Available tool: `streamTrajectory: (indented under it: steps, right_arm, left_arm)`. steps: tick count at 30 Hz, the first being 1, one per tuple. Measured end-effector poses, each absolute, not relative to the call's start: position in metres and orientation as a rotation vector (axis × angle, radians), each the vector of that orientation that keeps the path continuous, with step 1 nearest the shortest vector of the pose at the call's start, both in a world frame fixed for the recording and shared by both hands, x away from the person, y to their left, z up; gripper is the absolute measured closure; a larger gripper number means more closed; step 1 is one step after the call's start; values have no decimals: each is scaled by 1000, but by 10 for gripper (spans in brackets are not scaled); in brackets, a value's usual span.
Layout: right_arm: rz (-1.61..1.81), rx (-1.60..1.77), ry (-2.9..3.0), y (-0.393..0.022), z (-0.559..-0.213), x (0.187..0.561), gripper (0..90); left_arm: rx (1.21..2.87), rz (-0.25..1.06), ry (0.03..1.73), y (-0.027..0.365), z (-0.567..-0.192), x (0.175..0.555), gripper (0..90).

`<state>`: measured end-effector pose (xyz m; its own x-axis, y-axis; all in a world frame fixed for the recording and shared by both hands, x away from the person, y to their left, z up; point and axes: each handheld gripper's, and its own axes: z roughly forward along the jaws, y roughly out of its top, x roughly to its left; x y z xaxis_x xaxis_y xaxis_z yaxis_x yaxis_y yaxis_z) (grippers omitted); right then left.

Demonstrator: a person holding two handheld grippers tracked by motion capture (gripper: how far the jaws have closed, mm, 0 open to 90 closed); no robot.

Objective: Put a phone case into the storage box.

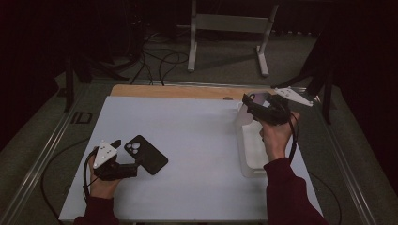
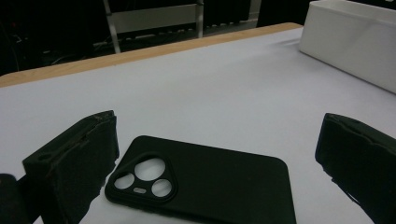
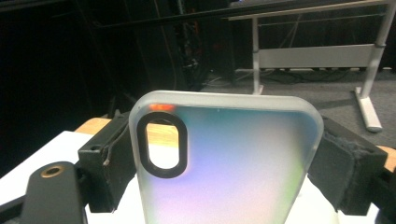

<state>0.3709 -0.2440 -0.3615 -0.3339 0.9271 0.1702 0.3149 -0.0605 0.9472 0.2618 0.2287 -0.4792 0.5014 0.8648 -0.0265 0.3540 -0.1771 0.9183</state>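
Note:
A black phone case lies flat on the white table, camera cut-out up. My left gripper rests low at the front left, its jaws open wide to either side of the case, and the right-hand jaw stands well apart from it. At the back right my right gripper is raised above the far end of a white tray. It is shut on a frosted translucent phone case, held upright by its two long edges.
The white tray sits along the table's right side. A wooden strip borders the table's far edge. Beyond it stand a metal frame and cables on the floor. Open white surface lies between the two grippers.

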Motion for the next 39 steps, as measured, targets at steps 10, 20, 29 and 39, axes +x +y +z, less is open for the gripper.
streamTrajectory:
  steps: [10, 20, 29, 39]
  right_arm:
    - [1356, 1349, 1651, -248, -362, 380, 168]
    - [1315, 1356, 1649, -249, -365, 389, 168]
    - [1297, 1373, 1648, -251, -369, 397, 168]
    - [1269, 1385, 1645, -252, -373, 403, 167]
  left_arm:
    - [1759, 646, 1030, 228, -479, 262, 1]
    - [1759, 647, 1030, 228, -479, 262, 1]
    - [1758, 650, 1029, 228, -479, 262, 1]
    - [1756, 651, 1030, 228, -479, 261, 1]
